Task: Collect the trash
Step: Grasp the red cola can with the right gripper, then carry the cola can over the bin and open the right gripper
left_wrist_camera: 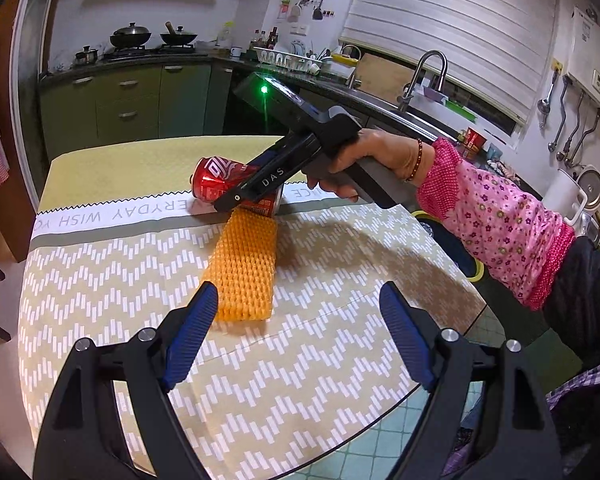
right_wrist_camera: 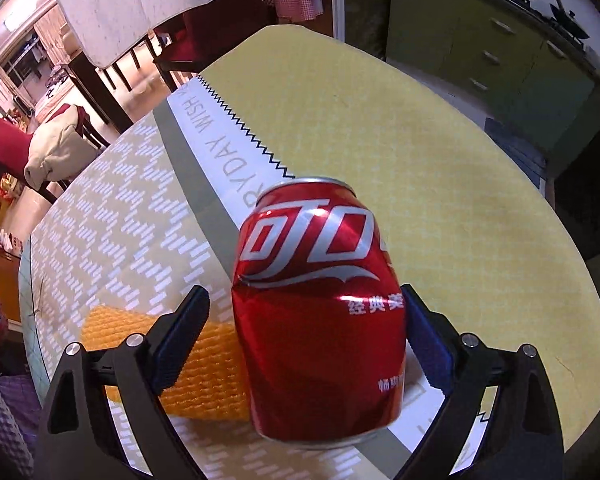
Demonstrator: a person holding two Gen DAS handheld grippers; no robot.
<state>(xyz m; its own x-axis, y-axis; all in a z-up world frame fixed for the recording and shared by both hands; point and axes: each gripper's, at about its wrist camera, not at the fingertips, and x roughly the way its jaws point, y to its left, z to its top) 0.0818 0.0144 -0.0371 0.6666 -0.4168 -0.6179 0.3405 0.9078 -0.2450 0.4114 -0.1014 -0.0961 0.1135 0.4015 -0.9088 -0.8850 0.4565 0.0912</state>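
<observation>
The dented red can [right_wrist_camera: 320, 312] is lying on its side at the centre of the right wrist view, resting on the tablecloth [right_wrist_camera: 440, 184] with the orange foam net [right_wrist_camera: 204, 368] touching it at the lower left. The right gripper [right_wrist_camera: 306, 336] is sitting around the can with its jaws spread, the right pad against the can wall and the left pad standing just clear of it. In the left wrist view, the left gripper [left_wrist_camera: 296, 334] is hovering at the bottom centre with its jaws spread wide, gripping nothing, just short of the foam net.
</observation>
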